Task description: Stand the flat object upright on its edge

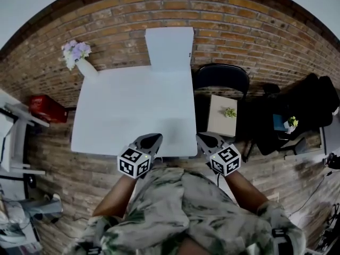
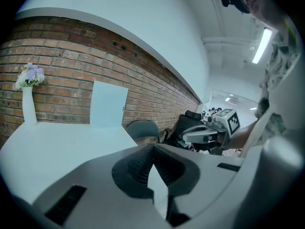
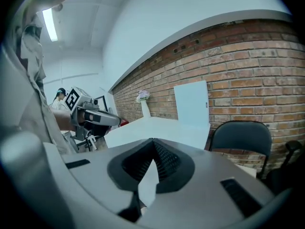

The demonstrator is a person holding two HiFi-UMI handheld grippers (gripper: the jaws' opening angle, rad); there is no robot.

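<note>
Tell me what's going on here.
A person holds a claw in each hand at the near edge of the white table. The left claw and right claw are both shut and empty. The flat white board stands upright on its edge at the far side, by the brick wall; a vase of flowers stands to its left.

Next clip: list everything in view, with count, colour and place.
Table: one, white, centre.
Flat panel: one, white, upright at the table's far edge.
Vase: one, white, lilac flowers, table's far left corner.
Brick wall: one, red-brown, behind the table.
Chair: one, black, right of the table.
Stand: one, beige, green plant on top, beside the chair.
Case: one, red, floor left of the table.
Left gripper: one, grey, fingers shut, empty, at the table's near edge.
Right gripper: one, grey, fingers shut, empty, off the near right corner.
</note>
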